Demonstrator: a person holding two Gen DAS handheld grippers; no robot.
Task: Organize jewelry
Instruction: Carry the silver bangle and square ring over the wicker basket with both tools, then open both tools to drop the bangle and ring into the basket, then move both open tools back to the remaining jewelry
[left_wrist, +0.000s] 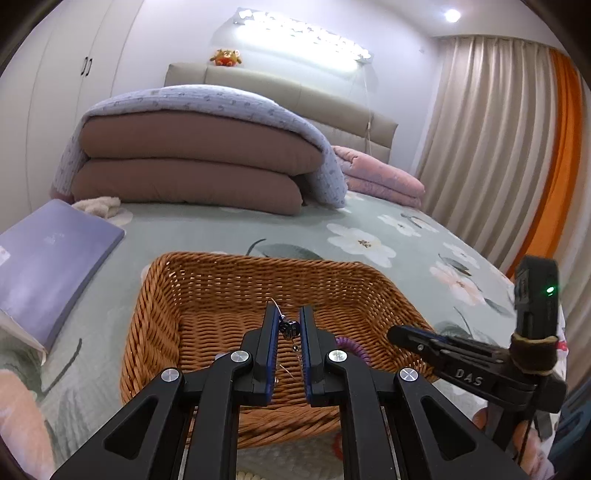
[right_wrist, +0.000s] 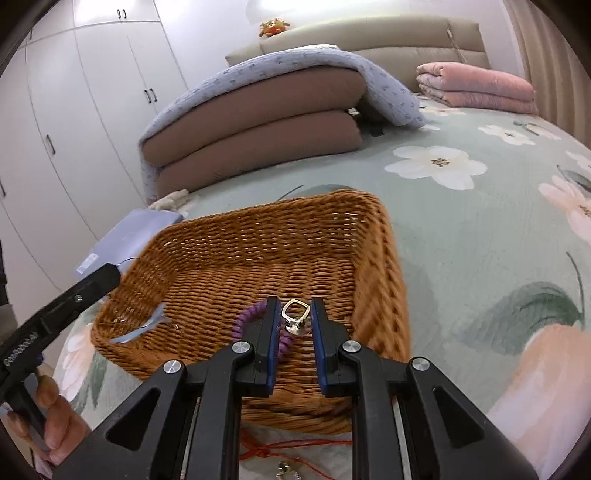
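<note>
A brown wicker basket (left_wrist: 258, 259) (right_wrist: 295, 206) sits on the flowered bedspread. Over its near side, my left gripper (left_wrist: 290, 308) is shut on a small dark dangling earring (left_wrist: 289, 329), whose thin wire hook sticks up past the left pad. My right gripper (right_wrist: 294, 301) is shut on a silver ring (right_wrist: 295, 314), also above the basket's near side. Below these jaws a purple coil bracelet (right_wrist: 245, 322) (left_wrist: 351, 347) lies on the basket floor. Each gripper shows at the edge of the other's view: the right gripper (left_wrist: 397, 332), the left gripper (right_wrist: 110, 271).
A pale blue strip (right_wrist: 147, 325) lies in the basket's left corner. Red cord (right_wrist: 295, 445) and a small silver piece (right_wrist: 284, 470) lie on the bedspread in front of the basket. A lilac box (left_wrist: 48, 258) sits to the left, with folded quilts (left_wrist: 192, 158) behind.
</note>
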